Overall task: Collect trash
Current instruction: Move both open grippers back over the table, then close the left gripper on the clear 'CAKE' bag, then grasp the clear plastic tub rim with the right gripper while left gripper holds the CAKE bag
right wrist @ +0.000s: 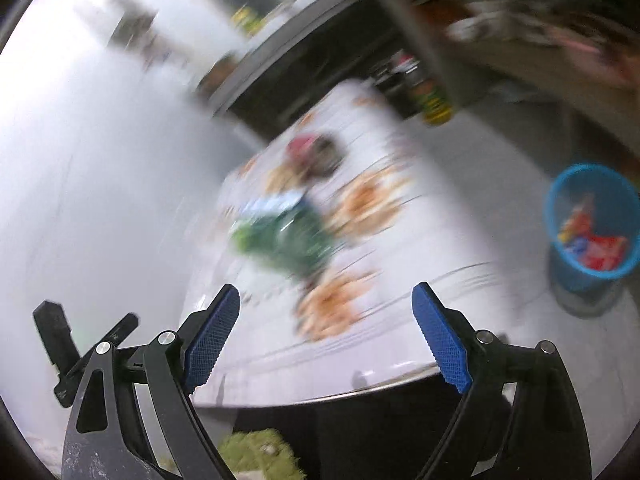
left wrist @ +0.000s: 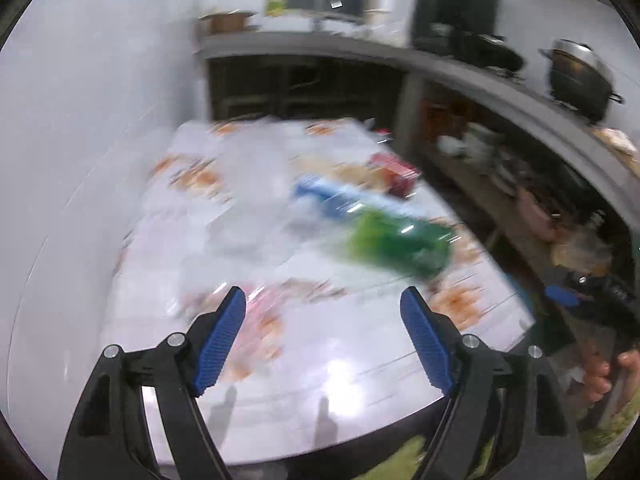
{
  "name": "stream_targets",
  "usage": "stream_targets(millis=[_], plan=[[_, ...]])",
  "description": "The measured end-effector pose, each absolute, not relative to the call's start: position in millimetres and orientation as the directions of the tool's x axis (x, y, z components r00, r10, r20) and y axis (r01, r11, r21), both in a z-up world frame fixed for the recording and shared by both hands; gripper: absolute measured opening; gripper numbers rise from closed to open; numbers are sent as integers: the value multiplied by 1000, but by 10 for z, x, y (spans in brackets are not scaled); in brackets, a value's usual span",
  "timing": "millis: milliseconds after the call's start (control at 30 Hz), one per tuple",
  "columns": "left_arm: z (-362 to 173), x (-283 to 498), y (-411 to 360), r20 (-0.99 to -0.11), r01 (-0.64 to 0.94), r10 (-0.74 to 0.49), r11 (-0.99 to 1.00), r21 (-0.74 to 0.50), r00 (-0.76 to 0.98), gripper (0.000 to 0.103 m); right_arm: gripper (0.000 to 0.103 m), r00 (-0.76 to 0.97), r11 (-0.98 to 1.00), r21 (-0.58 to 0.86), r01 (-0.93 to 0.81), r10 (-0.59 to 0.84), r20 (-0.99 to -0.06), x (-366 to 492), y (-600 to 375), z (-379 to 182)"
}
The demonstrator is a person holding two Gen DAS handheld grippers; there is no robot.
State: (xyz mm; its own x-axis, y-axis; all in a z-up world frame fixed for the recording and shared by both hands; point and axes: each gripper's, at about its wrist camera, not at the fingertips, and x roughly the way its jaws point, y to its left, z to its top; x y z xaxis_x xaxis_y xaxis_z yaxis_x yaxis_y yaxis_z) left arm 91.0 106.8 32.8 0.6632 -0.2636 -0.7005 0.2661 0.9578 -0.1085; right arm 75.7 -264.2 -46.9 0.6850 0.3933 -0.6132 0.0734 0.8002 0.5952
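Both views are motion-blurred. A green packet (left wrist: 400,244) lies on the white patterned table (left wrist: 320,360), with a blue-and-white packet (left wrist: 328,196) just behind it and a red packet (left wrist: 394,172) farther back. My left gripper (left wrist: 322,304) is open and empty above the near part of the table. In the right wrist view the green packet (right wrist: 284,240), the blue-and-white packet (right wrist: 276,204) and the red packet (right wrist: 308,148) lie ahead. My right gripper (right wrist: 326,300) is open and empty. A blue trash basket (right wrist: 592,224) with wrappers inside stands on the floor to the right.
A counter (left wrist: 360,48) with shelves below runs behind and to the right of the table, holding a black pot (left wrist: 580,76) and other kitchenware. A white wall (left wrist: 80,160) is on the left. The other gripper and hand (left wrist: 600,320) show at the right edge.
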Motion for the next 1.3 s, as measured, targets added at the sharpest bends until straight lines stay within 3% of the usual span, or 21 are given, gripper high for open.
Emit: stream_targets(millis=[133, 300, 500, 733, 933, 1300], plan=[[140, 970, 1295, -716, 212, -252, 966, -148, 651, 77, 84, 605, 806, 592, -22, 482, -634, 976, -2144, -491], [-24, 1188, 1252, -720, 252, -259, 960, -120, 644, 77, 84, 549, 828, 555, -83, 503, -668, 1027, -1767, -480], [-269, 1614, 1191, -754, 297, -235, 953, -55, 614, 77, 84, 522, 838, 543, -53, 487, -701, 1008, -1725, -517], [-544, 1890, 1238, -794, 294, -231, 953, -69, 563, 77, 84, 503, 845, 532, -50, 481, -718, 1140, -1677, -528], [-634, 1944, 1199, -798, 296, -267, 948, -116, 540, 59, 84, 482, 855, 515, -65, 478, -734, 1228, -1543, -503], [-741, 1890, 1088, -810, 296, -241, 951, -87, 535, 30, 84, 483, 869, 492, -63, 458, -747, 1387, -1543, -421]])
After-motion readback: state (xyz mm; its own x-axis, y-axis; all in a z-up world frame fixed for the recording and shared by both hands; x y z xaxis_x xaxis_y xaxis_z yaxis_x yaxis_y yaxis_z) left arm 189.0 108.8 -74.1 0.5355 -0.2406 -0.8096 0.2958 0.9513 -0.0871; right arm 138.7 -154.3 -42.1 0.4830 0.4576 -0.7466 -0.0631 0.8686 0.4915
